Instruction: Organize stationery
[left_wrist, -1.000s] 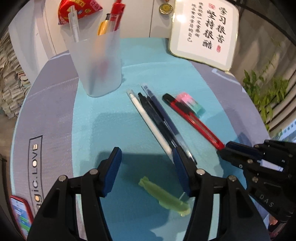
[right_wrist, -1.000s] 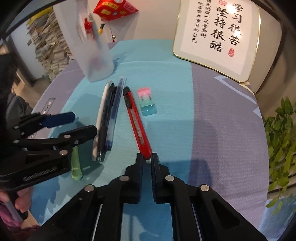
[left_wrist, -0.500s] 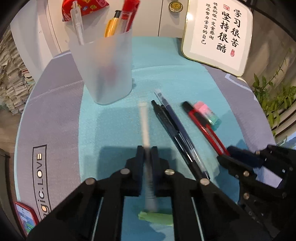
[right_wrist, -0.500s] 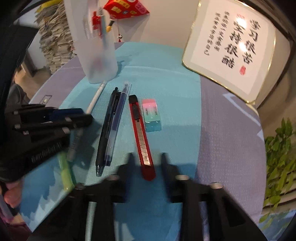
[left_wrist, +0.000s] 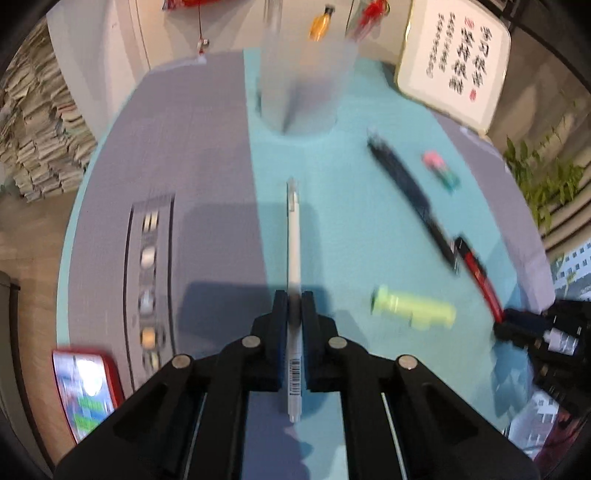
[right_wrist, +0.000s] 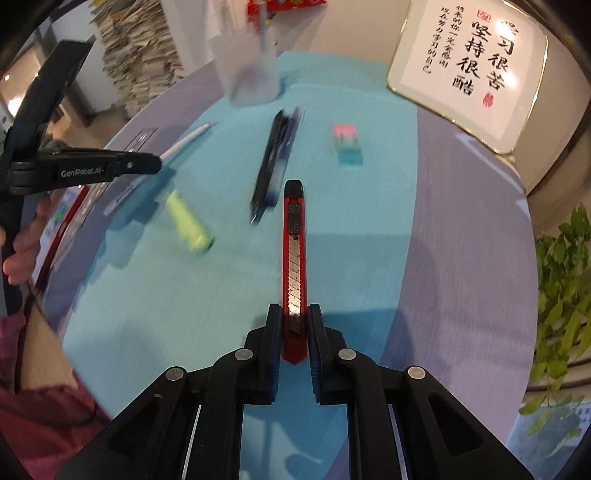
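My left gripper (left_wrist: 294, 301) is shut on a white pen (left_wrist: 294, 240) and holds it above the table, pointing toward the frosted pen cup (left_wrist: 304, 85). My right gripper (right_wrist: 293, 317) is shut on a red utility knife (right_wrist: 294, 236), lifted off the teal mat (right_wrist: 207, 295). Two dark pens (right_wrist: 275, 162) lie side by side on the mat, with a green highlighter (right_wrist: 186, 223) to their left and a pink-and-teal eraser (right_wrist: 347, 144) to their right. The cup (right_wrist: 249, 74) holds several pens.
A framed calligraphy board (right_wrist: 469, 70) leans at the back right. A red phone (left_wrist: 86, 387) lies at the table's left front edge. A plant (right_wrist: 561, 280) stands right of the table. Paper stacks (left_wrist: 40, 140) sit beyond the left edge.
My left gripper closed on the white pen and lifted it away from the dark pens. My right gripper opened, then closed on the red utility knife and raised it.
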